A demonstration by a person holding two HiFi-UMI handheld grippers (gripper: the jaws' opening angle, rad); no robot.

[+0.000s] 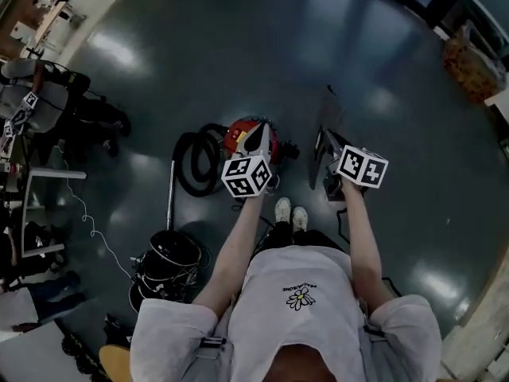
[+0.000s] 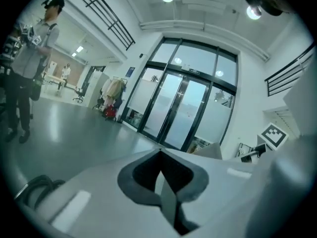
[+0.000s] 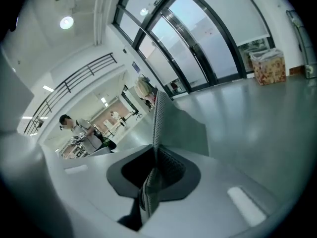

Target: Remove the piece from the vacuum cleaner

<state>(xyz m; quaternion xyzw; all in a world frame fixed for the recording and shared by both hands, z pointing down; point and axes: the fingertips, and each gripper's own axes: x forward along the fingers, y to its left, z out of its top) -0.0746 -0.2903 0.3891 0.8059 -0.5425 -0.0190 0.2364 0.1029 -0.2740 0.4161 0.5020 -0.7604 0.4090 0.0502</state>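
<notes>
Head view: red canister vacuum cleaner (image 1: 238, 136) with black hose (image 1: 195, 163) sits on glossy grey floor (image 1: 238, 46), just ahead of the person's white shoes (image 1: 290, 212). Right gripper (image 3: 155, 155) clamped on thin grey mesh-textured flat piece (image 3: 173, 128), held apart from the vacuum, to its right. Left gripper (image 2: 161, 155) closed, empty.

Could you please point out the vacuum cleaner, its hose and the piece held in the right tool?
vacuum cleaner (image 1: 236, 135), head view, on its red body.
hose (image 1: 188, 169), head view, on the left side of the black coil.
piece (image 3: 178, 130), right gripper view, on its flat grey face.
</notes>
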